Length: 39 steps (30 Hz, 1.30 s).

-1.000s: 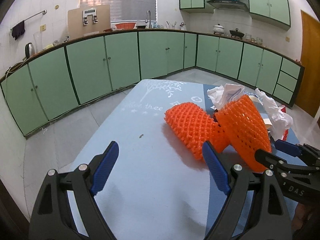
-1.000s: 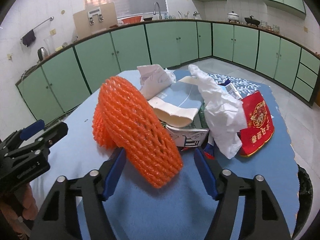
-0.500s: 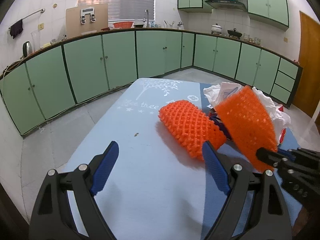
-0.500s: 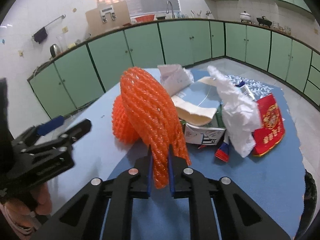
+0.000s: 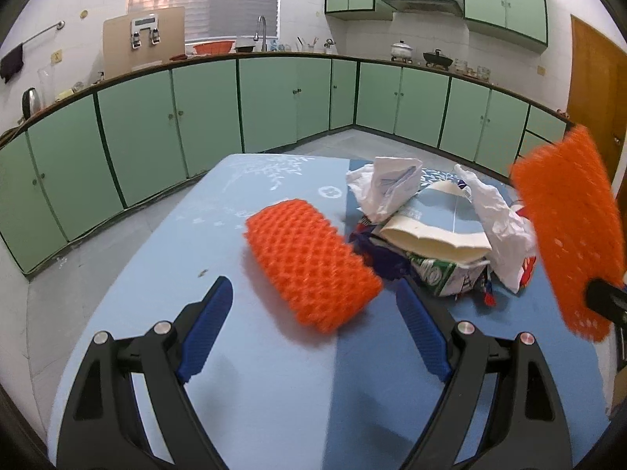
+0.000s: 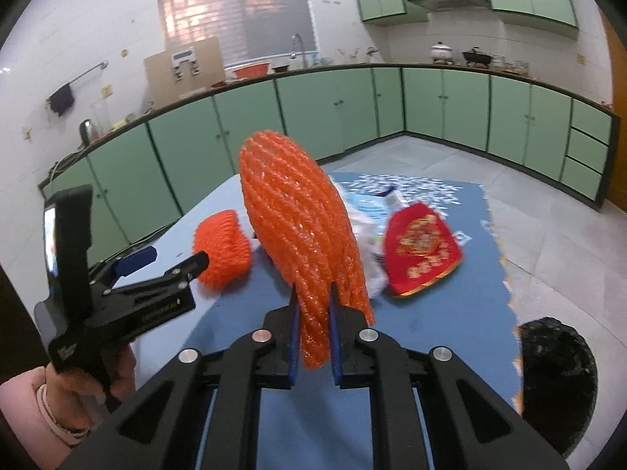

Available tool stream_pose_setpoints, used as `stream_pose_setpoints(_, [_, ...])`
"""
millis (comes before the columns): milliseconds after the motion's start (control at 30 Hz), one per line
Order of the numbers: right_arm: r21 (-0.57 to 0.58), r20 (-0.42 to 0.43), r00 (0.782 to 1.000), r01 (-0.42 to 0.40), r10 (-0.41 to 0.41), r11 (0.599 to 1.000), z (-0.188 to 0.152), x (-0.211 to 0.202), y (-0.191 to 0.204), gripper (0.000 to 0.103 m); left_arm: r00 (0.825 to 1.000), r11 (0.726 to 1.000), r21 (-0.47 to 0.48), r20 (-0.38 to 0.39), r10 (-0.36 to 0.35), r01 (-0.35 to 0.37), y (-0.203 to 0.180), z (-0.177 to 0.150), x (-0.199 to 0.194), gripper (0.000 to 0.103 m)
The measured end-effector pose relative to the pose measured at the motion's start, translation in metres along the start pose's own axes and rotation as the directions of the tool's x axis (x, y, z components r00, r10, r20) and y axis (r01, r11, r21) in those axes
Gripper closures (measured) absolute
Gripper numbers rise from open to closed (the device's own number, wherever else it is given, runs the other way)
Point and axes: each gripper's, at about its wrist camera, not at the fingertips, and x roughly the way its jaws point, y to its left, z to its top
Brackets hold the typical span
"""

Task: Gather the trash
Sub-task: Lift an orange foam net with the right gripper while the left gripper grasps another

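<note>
My right gripper [image 6: 313, 313] is shut on an orange foam net sleeve [image 6: 298, 231] and holds it up above the table; it also shows at the right in the left wrist view [image 5: 568, 231]. A second orange foam net [image 5: 309, 266] lies on the blue table cloth [image 5: 274, 391], just ahead of my open, empty left gripper [image 5: 313, 325]; it also shows in the right wrist view [image 6: 221, 248]. Behind it lies a trash pile: white crumpled paper [image 5: 386, 188], a carton [image 5: 443, 270], white plastic [image 5: 497, 227] and a red pouch [image 6: 419, 254].
A black trash bag opening [image 6: 556, 376] sits at the table's right edge in the right wrist view. Green kitchen cabinets [image 5: 203, 117] run around the room behind the table. The table edge [image 5: 129, 274] drops to a tiled floor on the left.
My right gripper closed on the tall orange net and lifted it up and to the right, away from the pile. The left gripper stayed open near the other net.
</note>
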Motion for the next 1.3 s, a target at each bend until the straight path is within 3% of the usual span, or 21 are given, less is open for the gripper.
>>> stream_pose_setpoints(133, [0.027,0.01,1.0,0.026,-0.026,0.999,-0.003,-0.008,-0.016,0.09,1.0,1.0,0.008,-0.014,0.017,-0.017,-0.011,0.007,0.021,0.02])
stream_pose_setpoints(267, [0.047,0.019,0.999,0.047,-0.048,0.998,-0.006,-0.013,-0.028,0.09,0.998,1.0,0.003,-0.062,0.015,-0.015,-0.019,0.01,0.04,0.029])
stream_pose_setpoints(333, [0.055,0.023,0.998,0.054,-0.056,0.997,-0.007,-0.015,-0.034,0.09,0.996,1.0,-0.01,-0.087,0.008,-0.009,-0.02,0.009,0.046,0.045])
stream_pose_setpoints(467, [0.076,0.032,0.997,0.067,-0.07,0.995,-0.01,-0.018,-0.045,0.09,0.994,1.0,-0.014,-0.108,0.008,-0.01,-0.023,0.007,0.051,0.059])
stream_pose_setpoints(567, [0.085,0.033,0.996,0.075,-0.078,0.994,-0.012,-0.02,-0.049,0.09,0.995,1.0,-0.001,-0.103,0.01,-0.01,-0.026,0.007,0.049,0.08])
stream_pose_setpoints(633, [0.091,0.033,0.996,0.078,-0.081,0.993,-0.013,-0.021,-0.05,0.09,0.994,1.0,-0.006,-0.106,0.007,-0.007,-0.027,0.005,0.046,0.086])
stream_pose_setpoints(800, [0.102,0.039,0.995,0.086,-0.09,0.991,-0.015,-0.026,-0.053,0.09,0.997,1.0,-0.018,-0.079,0.009,-0.011,-0.026,-0.002,0.032,0.093])
stream_pose_setpoints(1067, [0.125,0.063,0.992,0.103,-0.111,0.987,-0.017,-0.039,-0.058,0.09,1.0,1.0,-0.004,0.007,-0.006,0.006,-0.028,-0.011,-0.015,0.094])
stream_pose_setpoints(1300, [0.161,0.08,0.983,0.151,-0.165,0.975,-0.025,-0.058,-0.076,0.09,0.991,0.992,0.051,0.071,-0.115,0.112,-0.058,-0.016,-0.061,0.095])
